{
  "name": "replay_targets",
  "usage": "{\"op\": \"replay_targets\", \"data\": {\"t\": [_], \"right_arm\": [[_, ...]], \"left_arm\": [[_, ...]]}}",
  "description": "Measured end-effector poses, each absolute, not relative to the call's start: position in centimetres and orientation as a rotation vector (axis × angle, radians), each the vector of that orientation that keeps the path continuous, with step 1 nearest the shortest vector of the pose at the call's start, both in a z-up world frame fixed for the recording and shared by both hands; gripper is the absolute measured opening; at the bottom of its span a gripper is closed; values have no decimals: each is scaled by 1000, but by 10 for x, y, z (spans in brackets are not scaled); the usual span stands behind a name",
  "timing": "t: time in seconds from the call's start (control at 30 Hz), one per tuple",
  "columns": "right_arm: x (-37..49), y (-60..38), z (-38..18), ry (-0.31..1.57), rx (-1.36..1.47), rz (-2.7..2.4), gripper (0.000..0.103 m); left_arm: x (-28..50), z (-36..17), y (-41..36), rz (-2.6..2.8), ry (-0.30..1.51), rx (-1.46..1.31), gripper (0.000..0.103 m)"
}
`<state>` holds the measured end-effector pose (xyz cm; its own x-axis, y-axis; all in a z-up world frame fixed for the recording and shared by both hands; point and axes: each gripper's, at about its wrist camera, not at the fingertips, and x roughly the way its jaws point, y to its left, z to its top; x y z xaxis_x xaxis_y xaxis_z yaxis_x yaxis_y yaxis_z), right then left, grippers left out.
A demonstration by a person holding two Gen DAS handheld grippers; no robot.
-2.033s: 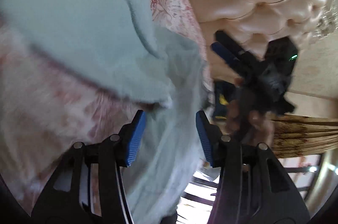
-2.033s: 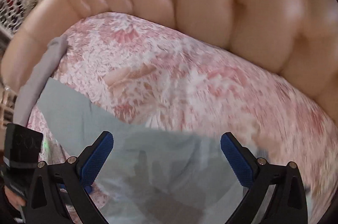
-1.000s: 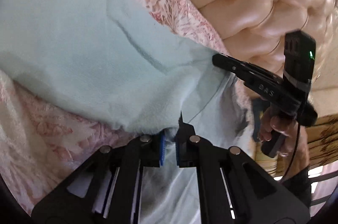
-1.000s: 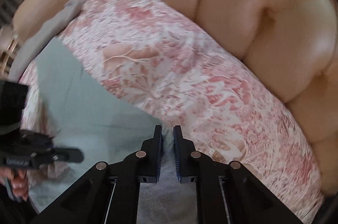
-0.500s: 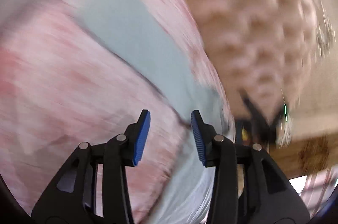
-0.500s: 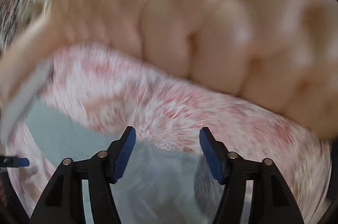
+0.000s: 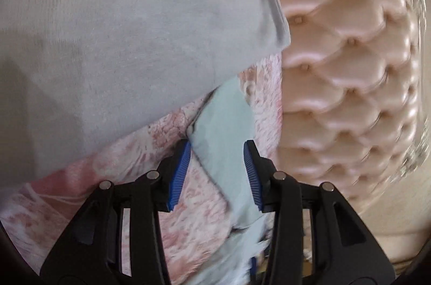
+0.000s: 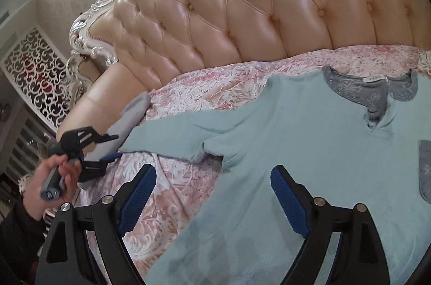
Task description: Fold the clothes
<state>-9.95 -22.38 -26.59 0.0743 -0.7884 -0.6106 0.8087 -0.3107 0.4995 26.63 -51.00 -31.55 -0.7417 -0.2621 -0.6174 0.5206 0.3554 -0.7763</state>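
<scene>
A: Both grippers have let go of the pale green top (image 8: 309, 150) since a second ago, when each was pinched shut on its fabric; both have swung away from those grip spots

B: Meaning for the fold?

A: My read is the top has just been laid out flat, spread step done, no fold made yet. It lies face up on the pink floral bedspread (image 8: 215, 80), grey collar (image 8: 371, 91) toward the tufted headboard (image 8: 242, 2), one sleeve (image 8: 172, 134) stretched out to the left

B: Left to right then, left claw?

A: Left gripper (image 7: 218, 172) has just been opening and now sits partly apart. The sleeve end (image 7: 226, 129) shows between the blue pads (image 7: 179, 177), pads not pressing it as far as I can see, nothing held. In the right wrist view the same gripper (image 8: 107, 147) hangs right at the cuff, gripped by a hand (image 8: 51, 177)

B: Grey thing beside it?

A: Folded grey garment (image 7: 121, 42), fills the upper left of the left wrist view, lying on the bedspread just beside the sleeve end; touching or not, can't tell

B: Right claw?

A: Right gripper (image 8: 212, 196) has just been opening further, jaws wide apart, empty, hovering over the top's body below the armpit, gripping nothing
</scene>
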Motion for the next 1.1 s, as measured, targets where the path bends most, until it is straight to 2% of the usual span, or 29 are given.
{"op": "replay_targets", "data": {"t": [0.2, 0.33, 0.37, 0.57, 0.63, 0.67, 0.83, 0.97, 1.1], "right_arm": [[-97, -220, -267, 128, 988, -1731, 88], [-93, -223, -277, 167, 997, -1723, 88], [-94, -223, -279, 166, 1007, -1723, 88], [-102, -223, -290, 157, 1070, -1726, 88], [-103, -222, -292, 154, 1085, -1721, 88], [-103, -222, -293, 156, 1092, -1719, 88], [-100, -220, -286, 183, 1063, -1762, 88], [-100, -210, -283, 244, 1062, -1822, 88], [-112, -201, -290, 156, 1144, -1796, 88]], "left_arm": [[260, -312, -518, -1553, 1883, 178, 43], [253, -312, -526, -1523, 1839, 286, 43], [252, -313, -528, -1512, 1827, 316, 35], [246, -310, -527, -1491, 1769, 402, 36], [240, -309, -533, -1457, 1739, 450, 24], [237, -308, -535, -1445, 1721, 481, 5], [226, -294, -540, -1504, 1603, 588, 7], [208, -246, -532, -1680, 1392, 634, 6], [176, -191, -525, -1828, 1177, 689, 7]]}}
